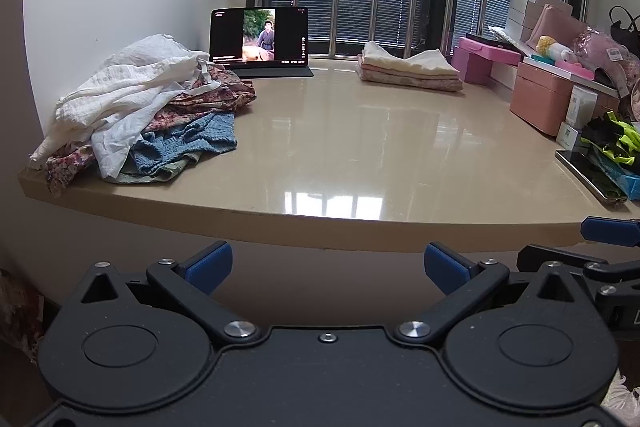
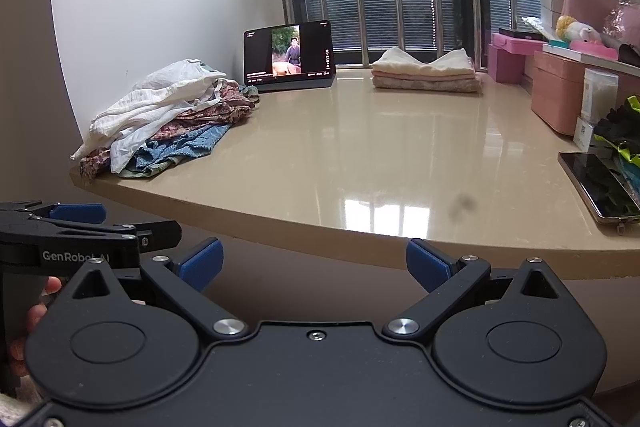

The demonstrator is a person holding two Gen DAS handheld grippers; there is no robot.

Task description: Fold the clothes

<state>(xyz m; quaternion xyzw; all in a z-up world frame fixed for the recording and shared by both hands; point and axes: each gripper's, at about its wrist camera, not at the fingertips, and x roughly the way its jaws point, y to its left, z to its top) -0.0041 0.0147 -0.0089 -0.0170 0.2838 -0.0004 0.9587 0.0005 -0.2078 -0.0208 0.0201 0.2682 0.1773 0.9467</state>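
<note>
A heap of unfolded clothes [image 1: 148, 111] lies at the left of the beige table [image 1: 340, 155]: white fabric on top, floral cloth and a blue knit piece below. It also shows in the right wrist view [image 2: 168, 119]. A stack of folded clothes [image 1: 408, 67] sits at the back, also seen in the right wrist view [image 2: 428, 73]. My left gripper [image 1: 326, 265] is open and empty, held in front of the table's near edge. My right gripper [image 2: 314, 263] is open and empty, beside the left one, also short of the edge.
A tablet [image 1: 260, 41] playing video stands at the back. Pink boxes [image 1: 540, 99] and clutter line the right side. A phone [image 2: 600, 187] lies near the right front edge, next to a black and neon-yellow item [image 1: 612, 141]. A barred window is behind.
</note>
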